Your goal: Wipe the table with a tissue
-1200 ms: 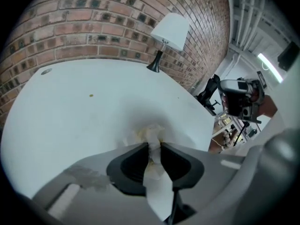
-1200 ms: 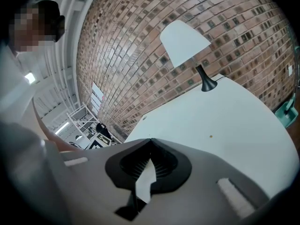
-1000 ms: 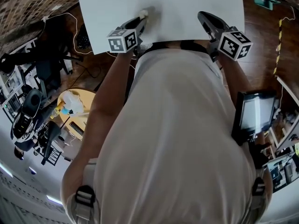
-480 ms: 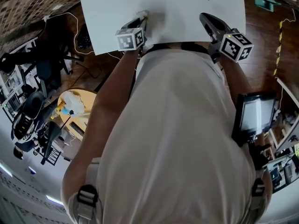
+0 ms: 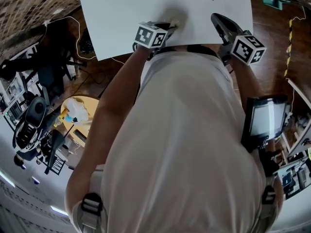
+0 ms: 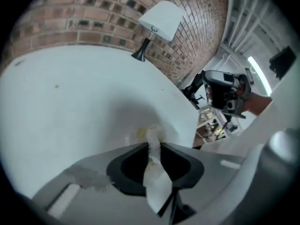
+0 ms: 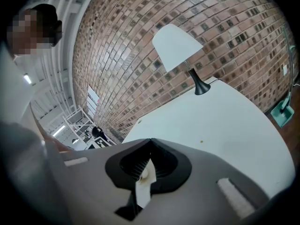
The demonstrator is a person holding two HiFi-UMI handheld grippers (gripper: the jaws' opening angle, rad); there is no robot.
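The white table [image 5: 146, 4] fills the top of the head view. My left gripper [image 5: 170, 27] is over its near edge, shut on a crumpled white tissue [image 5: 174, 23]. In the left gripper view the jaws [image 6: 152, 146] pinch the tissue [image 6: 151, 136], whose yellow-stained end is pressed on the tabletop [image 6: 70, 102]. My right gripper [image 5: 217, 19] hovers to the right over the table edge. Its jaws [image 7: 150, 142] meet at the tips, with only a small white sliver showing behind them. It also appears in the left gripper view [image 6: 225, 90].
A white-shaded lamp [image 7: 176, 43] stands at the table's far edge before a brick wall [image 7: 211, 13]. Beside the table are wooden floor, cables, a round yellow table [image 5: 80, 113] at the left and a dark screen [image 5: 265, 118] at the right.
My left gripper has slid to the right along the table's near edge, taking the tissue with it, and has turned. The right gripper has hardly moved.
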